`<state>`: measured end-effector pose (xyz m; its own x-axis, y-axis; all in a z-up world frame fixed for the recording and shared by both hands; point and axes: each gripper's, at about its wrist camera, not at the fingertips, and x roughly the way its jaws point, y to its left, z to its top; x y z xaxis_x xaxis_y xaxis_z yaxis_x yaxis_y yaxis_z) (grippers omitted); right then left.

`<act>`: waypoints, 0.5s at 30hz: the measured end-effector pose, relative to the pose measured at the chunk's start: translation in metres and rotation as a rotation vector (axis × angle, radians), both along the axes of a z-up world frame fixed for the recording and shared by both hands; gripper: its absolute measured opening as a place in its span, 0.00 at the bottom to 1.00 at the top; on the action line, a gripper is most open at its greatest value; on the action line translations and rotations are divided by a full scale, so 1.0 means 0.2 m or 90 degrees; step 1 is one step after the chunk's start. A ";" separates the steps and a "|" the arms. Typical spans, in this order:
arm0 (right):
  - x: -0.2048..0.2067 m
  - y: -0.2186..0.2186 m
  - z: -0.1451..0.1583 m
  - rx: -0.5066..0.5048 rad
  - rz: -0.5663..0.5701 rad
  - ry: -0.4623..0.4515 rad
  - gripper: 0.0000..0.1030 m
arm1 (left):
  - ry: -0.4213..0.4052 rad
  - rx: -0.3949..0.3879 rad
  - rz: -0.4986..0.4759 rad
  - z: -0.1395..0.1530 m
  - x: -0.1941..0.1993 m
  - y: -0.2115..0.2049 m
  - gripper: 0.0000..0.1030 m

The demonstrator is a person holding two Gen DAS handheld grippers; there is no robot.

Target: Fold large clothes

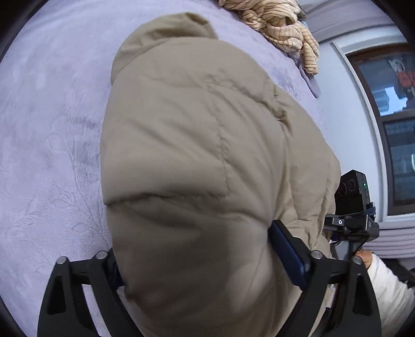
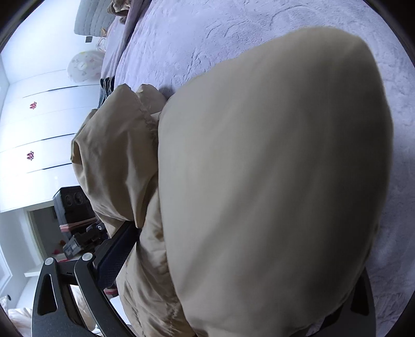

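Observation:
A large beige padded jacket point(image 1: 197, 155) hangs over a lilac bedspread point(image 1: 52, 129) and fills most of both views. My left gripper point(image 1: 197, 259) is shut on a thick fold of the jacket; its right finger pad point(image 1: 288, 256) presses the fabric and the left pad is hidden. In the right wrist view the jacket point(image 2: 272, 181) bulges between my right gripper's point(image 2: 233, 259) fingers; the left pad point(image 2: 116, 251) presses against it and the right finger is hidden. The right gripper's body also shows in the left wrist view point(image 1: 352, 207).
A striped beige garment point(image 1: 280, 23) lies crumpled at the bed's far edge. A dark window point(image 1: 394, 116) is on the right. White wardrobe doors point(image 2: 33, 129) and a grey headboard point(image 2: 93, 18) stand left of the bed point(image 2: 233, 39).

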<state>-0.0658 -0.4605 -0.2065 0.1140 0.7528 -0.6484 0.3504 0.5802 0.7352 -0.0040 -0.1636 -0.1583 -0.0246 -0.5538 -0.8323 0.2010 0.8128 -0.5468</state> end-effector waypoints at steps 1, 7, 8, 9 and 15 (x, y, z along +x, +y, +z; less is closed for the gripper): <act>0.01 0.02 0.01 0.004 -0.004 -0.001 0.79 | -0.011 0.007 -0.002 0.03 -0.01 -0.01 0.81; 0.01 0.04 0.11 0.072 -0.035 -0.034 0.43 | -0.059 0.021 -0.011 0.19 -0.04 -0.06 0.74; 0.02 0.06 0.13 0.073 -0.034 -0.039 0.43 | -0.063 0.014 -0.011 0.21 -0.03 -0.04 0.74; 0.04 0.08 0.15 0.074 -0.034 -0.043 0.43 | -0.065 0.004 -0.010 0.23 -0.02 -0.04 0.74; 0.11 0.21 0.27 0.074 -0.044 -0.071 0.43 | -0.083 -0.027 -0.016 0.31 0.07 0.12 0.74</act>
<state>-0.0446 -0.4183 -0.1526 0.2339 0.8101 -0.5375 0.2993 0.4660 0.8326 0.0110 -0.1388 -0.0963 0.0682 -0.5898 -0.8047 0.2934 0.7828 -0.5488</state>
